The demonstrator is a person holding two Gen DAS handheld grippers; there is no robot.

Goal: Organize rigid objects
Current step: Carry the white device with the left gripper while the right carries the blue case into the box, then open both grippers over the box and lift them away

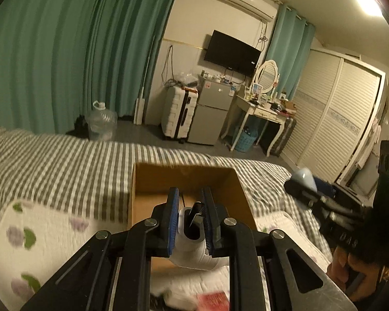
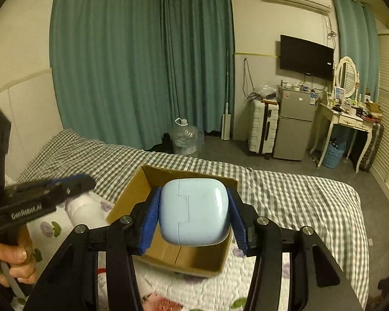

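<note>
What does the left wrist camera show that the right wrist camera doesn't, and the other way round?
Only the left wrist view shows the mouth of the white ribbed object clamped in the left hand-held gripper, and a lit ceiling lamp. Only the right wrist view shows the seam on the pale blue rounded plastic case that the right hand-held gripper holds. Both show the open brown cardboard box on the checked bed, green curtains, television and fridge.

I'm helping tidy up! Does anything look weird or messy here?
Nothing looks spilled or broken. The left gripper holds a white thing, the right gripper a light blue case, above the open cardboard box on the bed.
</note>
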